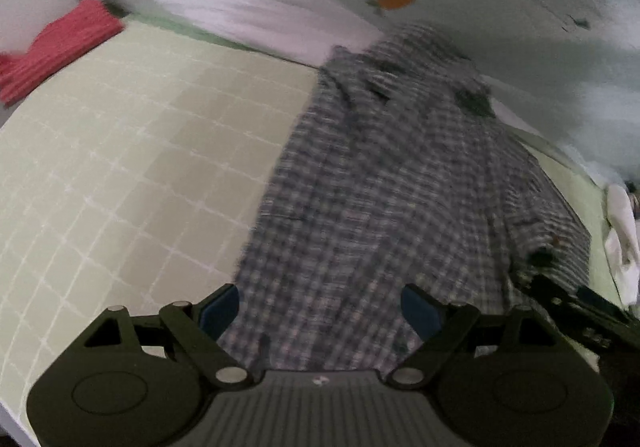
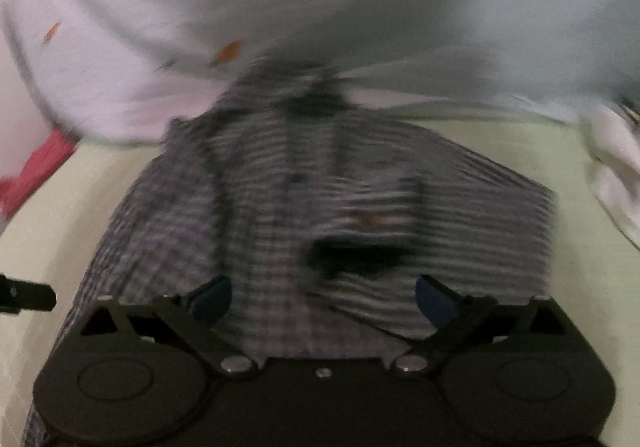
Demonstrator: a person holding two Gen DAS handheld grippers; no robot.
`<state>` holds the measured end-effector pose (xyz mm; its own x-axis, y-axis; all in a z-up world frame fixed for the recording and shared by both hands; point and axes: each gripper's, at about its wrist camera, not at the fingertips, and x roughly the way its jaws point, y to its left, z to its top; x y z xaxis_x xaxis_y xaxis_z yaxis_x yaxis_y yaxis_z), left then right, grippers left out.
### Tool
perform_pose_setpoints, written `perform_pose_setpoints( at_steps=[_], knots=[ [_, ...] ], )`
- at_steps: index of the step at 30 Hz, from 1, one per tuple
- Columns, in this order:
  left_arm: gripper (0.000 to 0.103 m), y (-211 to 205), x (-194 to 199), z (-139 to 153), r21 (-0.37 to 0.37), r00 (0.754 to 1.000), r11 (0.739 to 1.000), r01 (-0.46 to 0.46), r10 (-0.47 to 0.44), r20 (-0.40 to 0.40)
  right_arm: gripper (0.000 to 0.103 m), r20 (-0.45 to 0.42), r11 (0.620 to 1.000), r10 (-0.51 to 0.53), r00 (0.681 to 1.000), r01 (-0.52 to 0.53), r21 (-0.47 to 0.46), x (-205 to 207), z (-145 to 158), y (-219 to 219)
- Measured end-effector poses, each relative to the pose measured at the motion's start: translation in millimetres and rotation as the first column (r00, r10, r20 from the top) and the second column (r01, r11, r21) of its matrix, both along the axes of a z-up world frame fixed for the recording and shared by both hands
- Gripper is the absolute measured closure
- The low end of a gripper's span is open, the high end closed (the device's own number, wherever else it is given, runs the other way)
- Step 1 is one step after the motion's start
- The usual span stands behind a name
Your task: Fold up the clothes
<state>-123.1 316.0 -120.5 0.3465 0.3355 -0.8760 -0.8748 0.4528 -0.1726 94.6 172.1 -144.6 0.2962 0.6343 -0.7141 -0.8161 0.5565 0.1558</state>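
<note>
The plaid shirt [image 1: 400, 187] lies flat on the gridded cutting mat [image 1: 140, 151], collar at its far end, hem at the near end. Its long axis runs straight away from my jaws. My left gripper [image 1: 320, 311] hovers over the hem, jaws spread, nothing between them. My right gripper [image 2: 324, 299] hangs over the shirt's right half, jaws released and empty; that view is blurred. My judgement: both sit equally near the hem, left at the left edge. A red cloth [image 1: 56, 47] lies far left of the shirt, white fabric [image 1: 622, 239] right.
</note>
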Motion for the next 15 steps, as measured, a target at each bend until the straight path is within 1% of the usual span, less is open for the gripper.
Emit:
perform_pose_setpoints(
  at_steps=[3, 5, 7, 10, 12, 15],
  knots=[
    [0.015, -8.2, 23.5, 3.0, 0.016, 0.996, 0.996, 0.089, -0.089, -0.005, 0.002, -0.008, 0.990, -0.141, 0.990, 0.141, -0.007, 14.8, -1.0, -42.3],
    [0.015, -14.9, 43.5, 5.3, 0.028, 0.985, 0.985, 0.173, -0.172, -0.013, 0.002, 0.002, 0.973, -0.230, 0.973, 0.229, -0.032, 25.6, -7.0, -65.5],
    [0.015, -23.7, 66.4, 7.9, 0.045, 0.965, 0.964, 0.263, -0.262, -0.026, 0.002, 0.008, 0.949, -0.308, 0.951, 0.308, -0.062, 36.2, -15.0, -85.9],
    [0.015, -37.3, 97.5, 9.1, 0.070, 0.930, 0.927, 0.368, -0.365, -0.051, 0.002, -0.006, 0.913, -0.398, 0.917, 0.396, -0.095, 51.6, -27.8, -106.8],
    [0.015, -44.7, 119.6, 7.2, 0.076, 0.903, 0.900, 0.430, -0.426, -0.062, 0.002, -0.016, 0.892, -0.443, 0.896, 0.440, -0.101, 60.0, -33.4, -118.3],
    [0.015, -50.6, 147.6, 0.8, 0.076, 0.866, 0.863, 0.499, -0.494, -0.080, 0.002, -0.009, 0.871, -0.481, 0.877, 0.477, -0.119, 69.7, -38.9, -124.5]
  ],
)
